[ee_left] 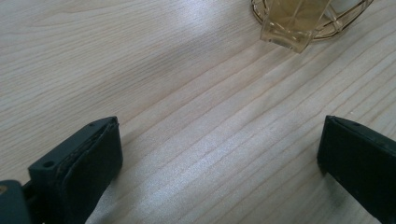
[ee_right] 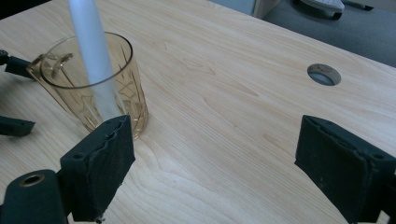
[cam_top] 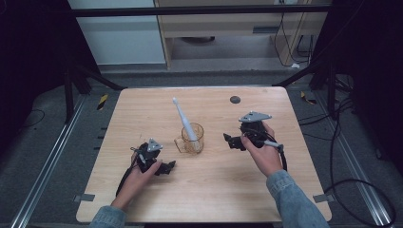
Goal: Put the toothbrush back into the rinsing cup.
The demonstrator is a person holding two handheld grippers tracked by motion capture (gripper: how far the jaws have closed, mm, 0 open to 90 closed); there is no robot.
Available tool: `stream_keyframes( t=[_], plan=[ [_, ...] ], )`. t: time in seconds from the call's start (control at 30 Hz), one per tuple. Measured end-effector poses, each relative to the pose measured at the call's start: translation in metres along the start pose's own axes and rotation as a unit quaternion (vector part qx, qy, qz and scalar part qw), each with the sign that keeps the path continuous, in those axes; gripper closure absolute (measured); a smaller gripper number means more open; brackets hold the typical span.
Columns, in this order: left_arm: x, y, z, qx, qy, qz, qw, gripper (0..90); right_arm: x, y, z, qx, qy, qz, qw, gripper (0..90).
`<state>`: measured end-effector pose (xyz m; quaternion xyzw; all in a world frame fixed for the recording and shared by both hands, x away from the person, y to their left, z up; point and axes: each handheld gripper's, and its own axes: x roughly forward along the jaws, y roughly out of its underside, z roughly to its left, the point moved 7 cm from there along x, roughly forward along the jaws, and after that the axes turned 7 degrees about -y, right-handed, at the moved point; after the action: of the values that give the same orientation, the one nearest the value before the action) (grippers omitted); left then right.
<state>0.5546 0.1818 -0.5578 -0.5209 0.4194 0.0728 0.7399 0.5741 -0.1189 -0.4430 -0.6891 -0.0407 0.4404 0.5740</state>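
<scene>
Toothbrush (cam_top: 182,118) in amber cup (cam_top: 192,138); table hole (cam_top: 235,99) behind.

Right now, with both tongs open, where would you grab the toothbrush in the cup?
Probably the white handle of the toothbrush just above the rim of the amber glass cup. It leans up and away toward the far left, so the right tongs, open and beside the cup, could close across the shaft from the right.
</scene>
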Motion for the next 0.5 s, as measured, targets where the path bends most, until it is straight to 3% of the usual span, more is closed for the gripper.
stream_keyframes(
  t=[0.5],
  plan=[
    [0.000,0.000,0.000,0.000,0.000,0.000,1.0000,0.0,-0.003,0.033,-0.020,0.030,0.020,0.019,0.9992,11.3]
  ],
)
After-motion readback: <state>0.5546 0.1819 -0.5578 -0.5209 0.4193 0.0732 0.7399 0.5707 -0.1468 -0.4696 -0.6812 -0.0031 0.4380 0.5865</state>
